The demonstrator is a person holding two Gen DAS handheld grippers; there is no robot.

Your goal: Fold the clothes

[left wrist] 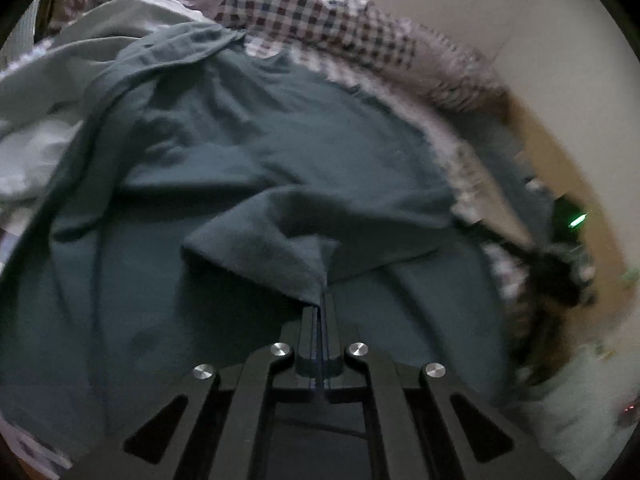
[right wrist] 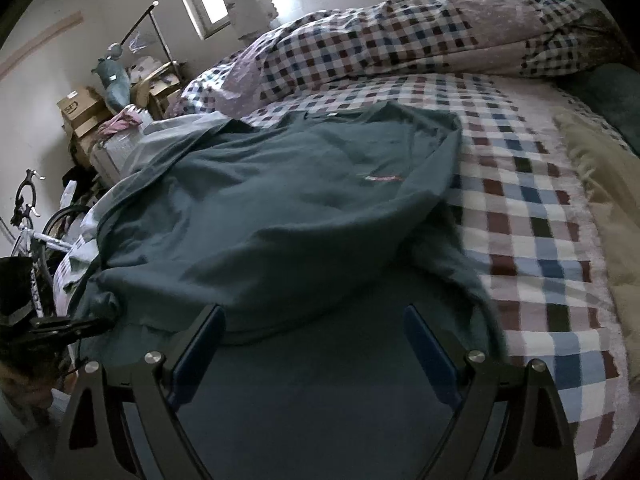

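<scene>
Two tongs over the teal shirt (right wrist: 280, 208): left tongs (left wrist: 322, 300) pinched a lifted fold at lower centre, apparently for folding; right tongs (right wrist: 312, 344) spread.

The shirt (right wrist: 280, 208) is dark teal with a small red-and-white mark on its chest; the sheet (right wrist: 532, 216) is checked in white, blue, maroon and dark green; the duvet (right wrist: 400, 36) shows the same check beside plain mauve; gripper pads (right wrist: 428, 344) are blue
</scene>
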